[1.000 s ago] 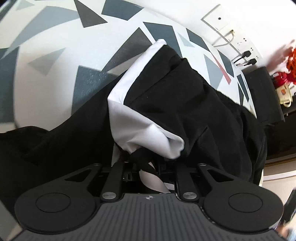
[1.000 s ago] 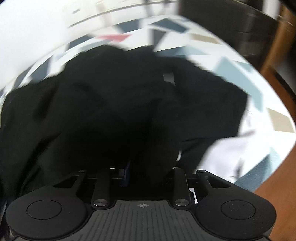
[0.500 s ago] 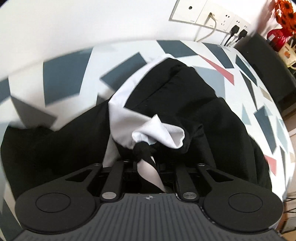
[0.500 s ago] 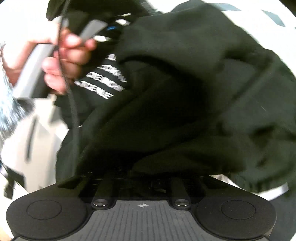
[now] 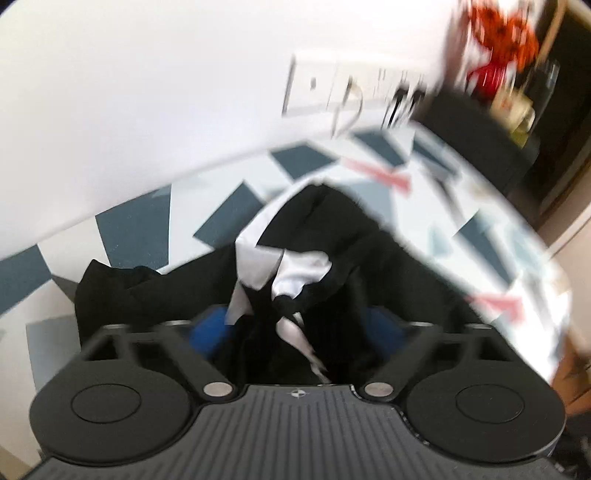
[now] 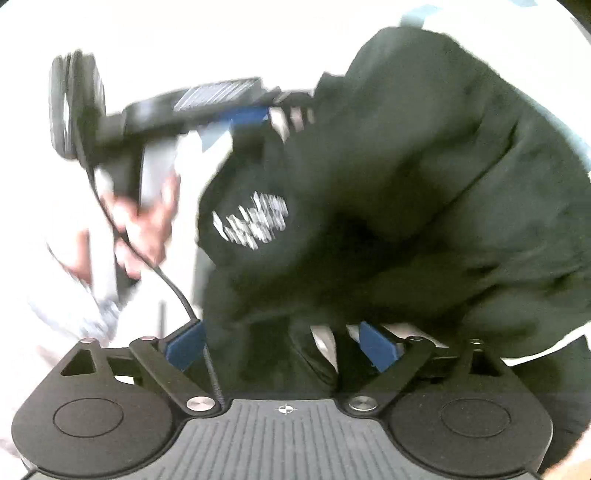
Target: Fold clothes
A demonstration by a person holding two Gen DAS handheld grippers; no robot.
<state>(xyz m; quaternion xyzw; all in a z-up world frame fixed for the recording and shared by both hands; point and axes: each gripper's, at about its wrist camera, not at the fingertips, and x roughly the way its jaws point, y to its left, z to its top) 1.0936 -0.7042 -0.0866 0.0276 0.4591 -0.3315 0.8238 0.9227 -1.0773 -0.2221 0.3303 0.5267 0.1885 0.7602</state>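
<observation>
A black garment with white panels (image 5: pixel 325 236) hangs crumpled over the patterned table (image 5: pixel 140 236). My left gripper (image 5: pixel 295 328) has its blue pads (image 5: pixel 207 328) spread wide, with black and white cloth bunched loosely between them. In the right wrist view the same black garment (image 6: pixel 424 192), with white lettering (image 6: pixel 255 221), hangs in the air. My right gripper (image 6: pixel 284 343) is also spread wide, blue pads (image 6: pixel 376 347) apart, with cloth draped between them. The left gripper (image 6: pixel 207 110) shows there too, held by a hand (image 6: pixel 144 225).
A white wall with sockets and plugs (image 5: pixel 354 88) stands behind the table. A black box (image 5: pixel 480 140) and red flowers (image 5: pixel 498 33) are at the far right. The table's right edge (image 5: pixel 554 295) is near. Both views are motion-blurred.
Both grippers have opened from shut on the cloth to spread wide. The left view has tilted up toward the wall. The garment has risen and now hangs between the two grippers.
</observation>
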